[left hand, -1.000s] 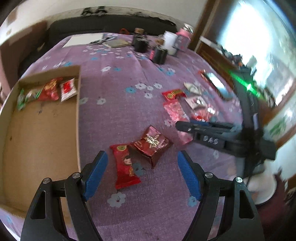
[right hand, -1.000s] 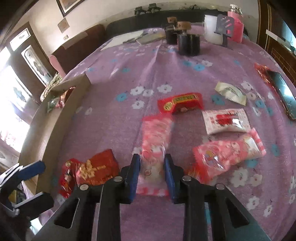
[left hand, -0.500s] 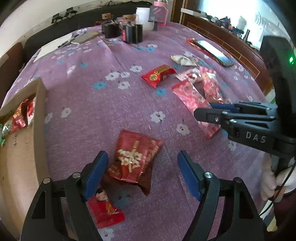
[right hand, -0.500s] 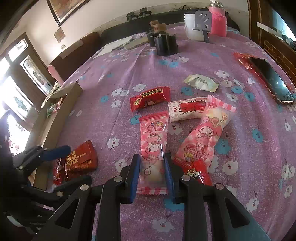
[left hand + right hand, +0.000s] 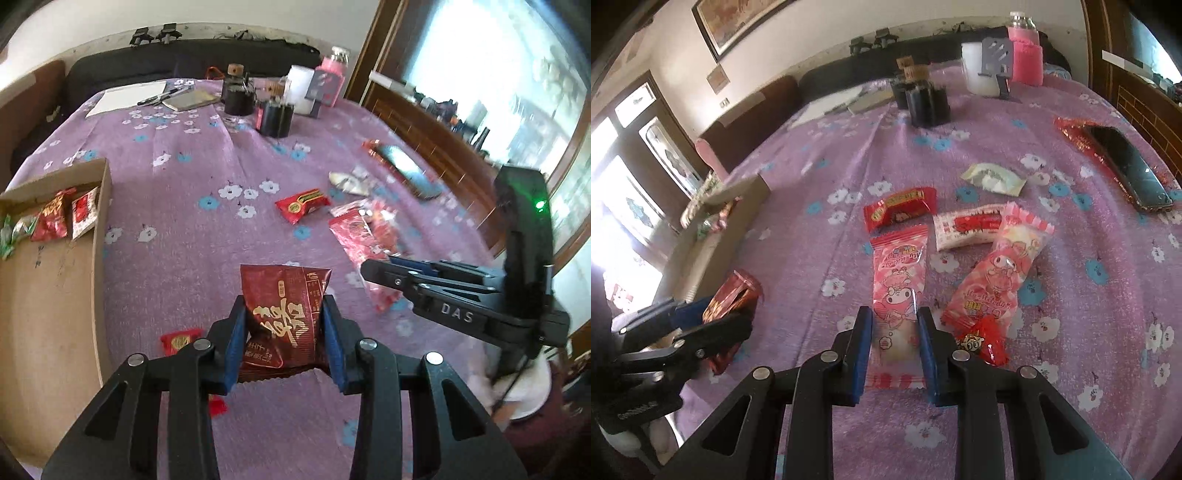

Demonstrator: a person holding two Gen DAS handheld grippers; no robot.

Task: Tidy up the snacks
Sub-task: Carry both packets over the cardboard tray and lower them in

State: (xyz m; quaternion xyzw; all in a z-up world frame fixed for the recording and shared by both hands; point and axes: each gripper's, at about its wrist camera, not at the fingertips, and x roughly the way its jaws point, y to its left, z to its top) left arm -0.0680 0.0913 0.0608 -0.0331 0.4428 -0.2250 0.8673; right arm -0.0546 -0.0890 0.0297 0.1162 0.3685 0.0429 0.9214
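Left gripper [image 5: 284,341] has just been closing and now clamps the dark red pouch [image 5: 284,306], blue pads pressed on both its sides; the pouch looks lifted off the purple cloth [image 5: 192,236]. From the right wrist view the same pouch [image 5: 733,295] sits pinched in the left gripper [image 5: 713,317], just beside the cardboard box [image 5: 713,236].

Right gripper [image 5: 894,350] is narrowed onto the long pink wrapper [image 5: 899,291], pads against both its edges. I read that as a grip, but I can't tell whether the wrapper is off the cloth yet.

Landmark is the box [image 5: 48,295]: 4 or so packets [image 5: 55,214] are lined up at its far end, the rest of the floor is bare. A small red packet [image 5: 181,339] lies on the cloth just beside the box wall, under the left gripper. Well away from the box are a red bar [image 5: 901,208], a white-red packet [image 5: 967,227], a 2nd pink wrapper [image 5: 1001,273], a pale sachet [image 5: 993,179] and a phone [image 5: 1126,168].

Step in hand, my read: both picks made, transport to the box pending. Next move: carry the pouch over the box wall and release on bare floor by the row, then bring the pink wrapper across. The wrapper is long and limp, so expect droop; clear the wall with margin.
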